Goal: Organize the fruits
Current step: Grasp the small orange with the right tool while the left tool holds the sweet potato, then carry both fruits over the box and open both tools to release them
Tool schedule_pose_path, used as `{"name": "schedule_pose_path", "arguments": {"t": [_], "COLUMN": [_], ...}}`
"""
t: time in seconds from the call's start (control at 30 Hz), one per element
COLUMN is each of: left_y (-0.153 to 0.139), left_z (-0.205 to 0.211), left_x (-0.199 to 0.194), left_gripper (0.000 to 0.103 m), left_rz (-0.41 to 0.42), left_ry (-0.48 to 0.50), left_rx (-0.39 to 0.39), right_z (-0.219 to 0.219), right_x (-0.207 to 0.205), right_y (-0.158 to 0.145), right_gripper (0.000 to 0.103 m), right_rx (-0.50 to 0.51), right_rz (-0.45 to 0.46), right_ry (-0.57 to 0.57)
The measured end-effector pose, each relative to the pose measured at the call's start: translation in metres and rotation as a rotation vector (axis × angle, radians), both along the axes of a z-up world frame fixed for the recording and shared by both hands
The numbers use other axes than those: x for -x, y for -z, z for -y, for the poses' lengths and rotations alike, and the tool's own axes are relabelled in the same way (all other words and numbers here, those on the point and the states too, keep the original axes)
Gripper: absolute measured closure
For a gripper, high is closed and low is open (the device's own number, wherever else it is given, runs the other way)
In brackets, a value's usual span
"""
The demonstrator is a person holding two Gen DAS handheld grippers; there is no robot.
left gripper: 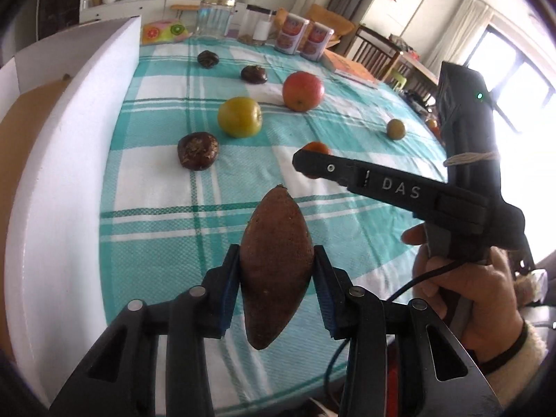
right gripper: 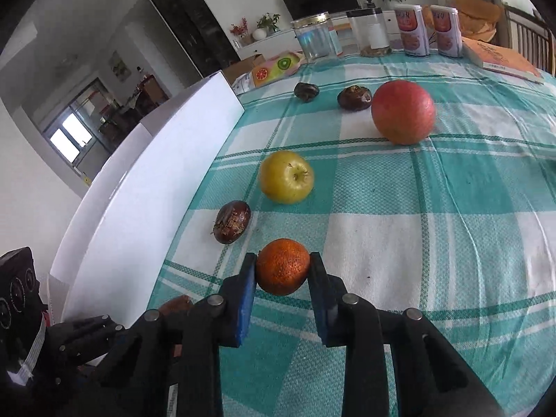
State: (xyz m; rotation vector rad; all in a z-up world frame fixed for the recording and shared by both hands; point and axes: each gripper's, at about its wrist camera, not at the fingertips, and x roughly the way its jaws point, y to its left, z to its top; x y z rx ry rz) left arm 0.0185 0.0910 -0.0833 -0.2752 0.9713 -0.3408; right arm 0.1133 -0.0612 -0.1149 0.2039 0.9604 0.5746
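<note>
We are gripping two fruits at once above the checked teal tablecloth [right gripper: 451, 208]. The left gripper [left gripper: 277, 271] is clamped on a brown, spindle-shaped fruit [left gripper: 276, 264], which is standing lengthwise between the blue pads, its tip pointing forward past the fingertips. The right gripper [right gripper: 283, 271] is clamped on a small speckled orange [right gripper: 283, 267], which is sitting right at the fingertips, low over the cloth; we cannot tell whether it is touching.

We are judging this to be the carrying step. To do it well, we are thinking both grips should be kept firm, since the orange is sitting at the very ends of the pads and could roll out, and the two tools, working close together, should be kept from knocking one another.

Ahead of the right jaws we are counting one yellow apple [right gripper: 286, 176] and, further off to the right, one large red apple [right gripper: 403, 112]. Three dark, chestnut-like fruits are lying ahead too: one [right gripper: 232, 221] just left of the jaws, two [right gripper: 354, 97] far ahead. The left view is adding one small green fruit [left gripper: 396, 128] off to the right, beyond the right tool.

A white board [right gripper: 149, 187] is standing along the left of both jaws. At the far end we are counting two glass jars [right gripper: 316, 40] and two printed tins [right gripper: 411, 31].
</note>
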Motion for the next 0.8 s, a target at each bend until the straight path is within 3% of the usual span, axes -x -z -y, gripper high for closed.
{"name": "schedule_pose_path", "arguments": {"t": [0.07, 0.17, 0.3, 0.43, 0.53, 0.8], "left_y": [-0.025, -0.060, -0.084, -0.072, -0.050, -0.019], "left_z": [-0.008, -0.038, -0.100, -0.161, -0.194, -0.216], "left_x": [0.011, 0.028, 0.046, 0.054, 0.058, 0.059], "left_gripper": [0.062, 0.062, 0.062, 0.062, 0.062, 0.058], "left_rz": [0.023, 0.077, 0.114, 0.077, 0.017, -0.065], "left_ry": [0.009, -0.044, -0.213, -0.416, -0.529, -0.629], "left_rx": [0.078, 0.129, 0.068, -0.070, -0.124, -0.224], "right_z": [0.000, -0.021, -0.081, -0.156, -0.203, -0.255], "right_x": [0.010, 0.020, 0.044, 0.078, 0.101, 0.122], "right_y": [-0.018, -0.049, -0.083, -0.092, -0.084, -0.055], "right_gripper": [0.074, 0.074, 0.073, 0.073, 0.073, 0.070], "right_rx": [-0.016, -0.060, -0.128, -0.116, -0.060, 0.108], "right_rz": [0.016, 0.047, 0.068, 0.067, 0.062, 0.116], "right_ry": [-0.008, -0.066, -0.227, -0.430, -0.541, -0.608]}}
